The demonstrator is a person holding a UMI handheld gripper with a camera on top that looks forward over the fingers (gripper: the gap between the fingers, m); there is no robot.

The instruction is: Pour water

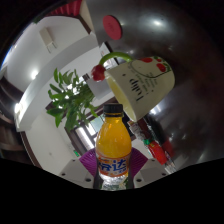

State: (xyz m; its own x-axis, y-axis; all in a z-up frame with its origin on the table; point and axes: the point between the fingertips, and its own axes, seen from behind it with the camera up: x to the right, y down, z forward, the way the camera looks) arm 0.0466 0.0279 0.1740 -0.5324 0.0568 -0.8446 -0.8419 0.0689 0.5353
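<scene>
An orange-drink bottle (pixel 113 148) with a black cap and blue label is held upright between the fingers of the hand-held gripper (pixel 113 170), both pads pressed to its sides. Beyond it, a cream mug (pixel 140 83) with a red motif is seen tilted, its opening directed toward the bottle.

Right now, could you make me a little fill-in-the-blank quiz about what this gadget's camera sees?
1. The bottle between the fingers holds a drink coloured ____.
2. Its cap is ____.
3. Above the bottle hangs a cream watering can painted with red ____.
4. Beside the bottle stands a leafy green ____.

Missing words: orange; black; flowers; plant.
</scene>
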